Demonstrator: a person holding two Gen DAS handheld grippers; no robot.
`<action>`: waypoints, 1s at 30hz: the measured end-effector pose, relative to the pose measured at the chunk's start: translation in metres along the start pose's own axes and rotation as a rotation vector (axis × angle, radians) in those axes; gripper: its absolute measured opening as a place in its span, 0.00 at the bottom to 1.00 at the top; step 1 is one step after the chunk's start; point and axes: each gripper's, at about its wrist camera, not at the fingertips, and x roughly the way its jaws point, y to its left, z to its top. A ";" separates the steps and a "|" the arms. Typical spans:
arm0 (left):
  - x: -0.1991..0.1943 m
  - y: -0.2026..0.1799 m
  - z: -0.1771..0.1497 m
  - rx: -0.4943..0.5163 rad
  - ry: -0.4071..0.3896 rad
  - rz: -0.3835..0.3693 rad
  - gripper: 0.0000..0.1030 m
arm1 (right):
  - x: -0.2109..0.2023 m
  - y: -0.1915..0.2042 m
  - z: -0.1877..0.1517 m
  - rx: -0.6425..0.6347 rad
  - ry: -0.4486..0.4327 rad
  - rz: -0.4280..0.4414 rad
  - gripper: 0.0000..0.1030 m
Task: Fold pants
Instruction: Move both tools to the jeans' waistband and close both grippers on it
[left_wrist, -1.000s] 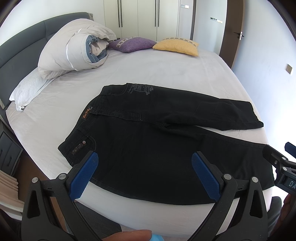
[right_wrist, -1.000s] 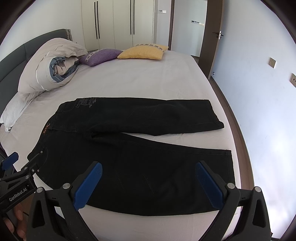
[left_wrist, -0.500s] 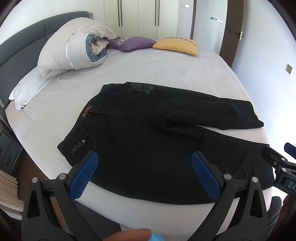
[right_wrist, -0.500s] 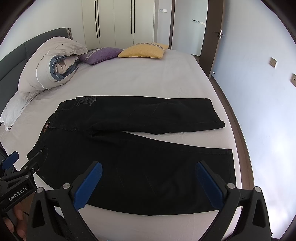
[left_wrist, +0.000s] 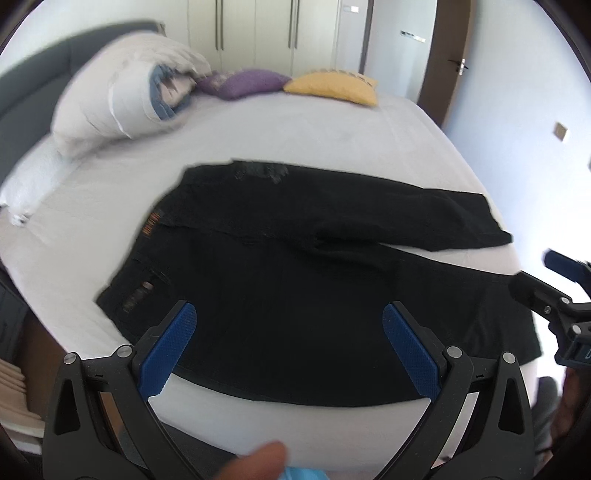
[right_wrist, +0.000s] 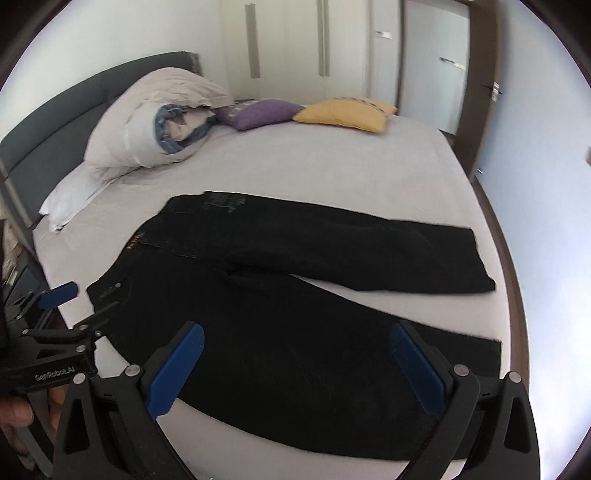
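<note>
Black pants (left_wrist: 295, 266) lie flat on the white bed, waistband to the left and both legs spread to the right; they also show in the right wrist view (right_wrist: 295, 295). My left gripper (left_wrist: 290, 343) is open and empty, held above the near leg by the bed's front edge. My right gripper (right_wrist: 295, 365) is open and empty, above the near leg further right. Each gripper shows at the edge of the other's view: the right one (left_wrist: 554, 295) and the left one (right_wrist: 59, 325).
A rolled duvet (right_wrist: 155, 122) and white pillow (right_wrist: 70, 192) lie at the bed's far left by the grey headboard. A purple cushion (right_wrist: 262, 112) and a yellow cushion (right_wrist: 343, 112) sit at the back. Wardrobe and door stand behind. The bed's front edge (left_wrist: 258, 424) is just below my grippers.
Both grippers have moved forward and lower toward the pants; the views are blurred with motion. The pants have not moved. Both grippers stay open.
</note>
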 end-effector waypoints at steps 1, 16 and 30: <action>0.006 0.005 0.002 -0.016 0.012 -0.034 1.00 | 0.003 0.003 0.002 -0.064 -0.022 0.034 1.00; 0.117 0.069 0.152 0.034 -0.024 -0.130 1.00 | 0.142 -0.048 0.101 -0.421 0.031 0.282 0.84; 0.309 0.110 0.257 0.257 0.275 -0.041 0.78 | 0.278 -0.082 0.173 -0.402 0.143 0.463 0.64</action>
